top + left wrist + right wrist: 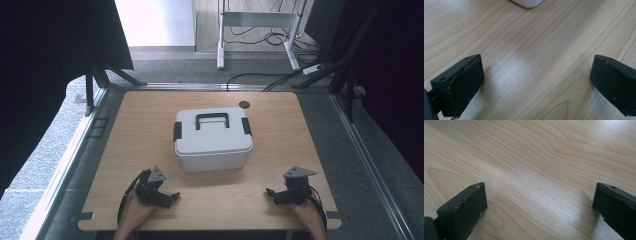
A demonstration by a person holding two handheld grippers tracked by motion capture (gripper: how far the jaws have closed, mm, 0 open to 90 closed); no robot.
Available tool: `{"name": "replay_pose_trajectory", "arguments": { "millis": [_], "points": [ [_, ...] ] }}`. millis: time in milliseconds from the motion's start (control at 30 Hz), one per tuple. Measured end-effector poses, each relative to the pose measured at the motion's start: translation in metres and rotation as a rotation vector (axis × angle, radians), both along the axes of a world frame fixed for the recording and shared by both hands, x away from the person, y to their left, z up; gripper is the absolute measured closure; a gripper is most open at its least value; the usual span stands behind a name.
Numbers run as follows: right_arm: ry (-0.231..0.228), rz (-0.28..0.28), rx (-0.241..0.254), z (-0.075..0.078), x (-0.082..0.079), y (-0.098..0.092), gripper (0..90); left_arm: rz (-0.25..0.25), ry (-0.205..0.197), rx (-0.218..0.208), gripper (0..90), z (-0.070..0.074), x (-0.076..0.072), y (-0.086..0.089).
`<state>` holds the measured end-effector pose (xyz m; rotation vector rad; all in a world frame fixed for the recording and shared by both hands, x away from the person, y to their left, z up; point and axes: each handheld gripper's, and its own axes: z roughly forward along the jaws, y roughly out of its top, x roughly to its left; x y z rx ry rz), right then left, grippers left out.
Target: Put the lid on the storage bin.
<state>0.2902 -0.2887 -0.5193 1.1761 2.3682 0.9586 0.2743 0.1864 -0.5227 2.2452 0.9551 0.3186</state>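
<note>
The white box (pixel 213 142) sits closed mid-table (pixel 125 150), well apart from the left gripper (pixel 170 197) and right gripper (pixel 272 195), both spread wide and empty; it looks rigid, smooth, probably light, best taken by its dark handle (pixel 212 120).

Left tongs (pixel 167 198) held low at near-left, jaws wide apart, nothing between them, pointing inward to right. Right tongs (pixel 274 195) held low at near-right, jaws likewise wide apart and empty, pointing inward to left. Both hands enter from bottom edge: left hand (pixel 134 210), right hand (pixel 309 212). Grey three-cornered plate atop each. Tongs well apart from one another.
</note>
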Motion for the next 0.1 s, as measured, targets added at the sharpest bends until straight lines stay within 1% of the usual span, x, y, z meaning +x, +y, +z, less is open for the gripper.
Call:
{"name": "replay_pose_trajectory", "arguments": {
  "millis": [100],
  "points": [
    [0.001, -0.003, 0.002, 0.0, -0.0003, 0.0, 0.0, 0.001, 0.0, 0.0, 0.0, 0.0, 0.0, 0.0001]
  ]
}}
